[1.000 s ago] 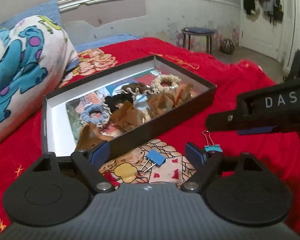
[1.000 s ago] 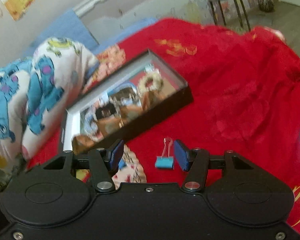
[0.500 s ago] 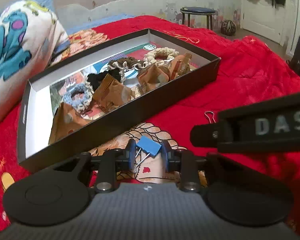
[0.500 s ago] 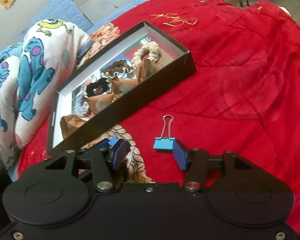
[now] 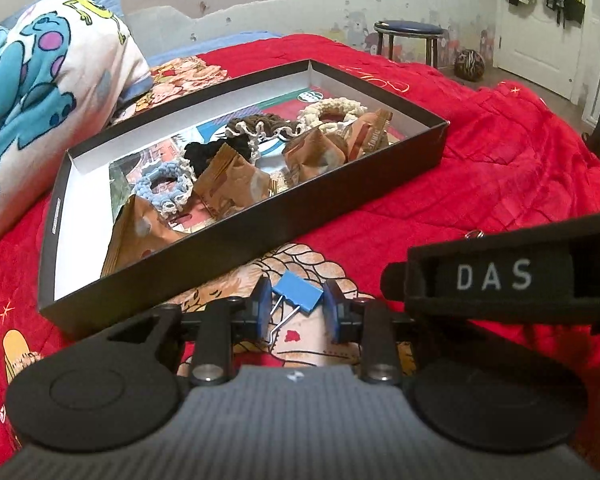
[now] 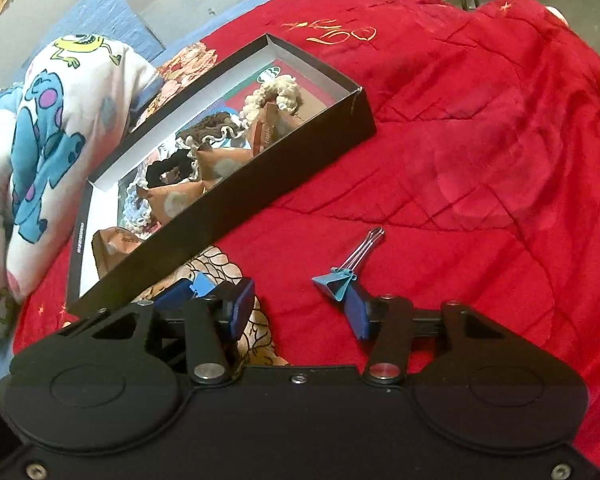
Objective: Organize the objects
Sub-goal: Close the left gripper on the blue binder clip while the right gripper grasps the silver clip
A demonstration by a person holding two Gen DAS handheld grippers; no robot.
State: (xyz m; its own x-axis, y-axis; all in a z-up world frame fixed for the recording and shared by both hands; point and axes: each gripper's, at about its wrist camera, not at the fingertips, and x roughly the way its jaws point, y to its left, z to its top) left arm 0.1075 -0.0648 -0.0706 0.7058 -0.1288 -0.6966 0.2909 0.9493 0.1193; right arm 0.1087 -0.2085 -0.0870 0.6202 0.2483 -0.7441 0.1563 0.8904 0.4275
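My left gripper (image 5: 296, 306) is shut on a blue binder clip (image 5: 298, 297), held just above the red bedspread in front of the black box (image 5: 236, 236). The box holds several scrunchies (image 5: 165, 184) and brown snack packets (image 5: 234, 182). My right gripper (image 6: 298, 312) is open, low over the bedspread. A second blue binder clip (image 6: 340, 282) lies tipped against its right finger (image 6: 358, 312), wire handles pointing away. The left gripper's clip (image 6: 201, 283) peeks out at the left in the right wrist view.
A monster-print pillow (image 5: 40, 92) lies left of the box. The red bedspread (image 6: 480, 168) stretches right. A stool (image 5: 410, 36) and a door (image 5: 540, 28) stand beyond the bed. The right gripper's body (image 5: 512, 280) crosses the left wrist view.
My left gripper closed on the blue binder clip and lifted it slightly. My right gripper moved down to the second clip, which tipped up against its right finger.
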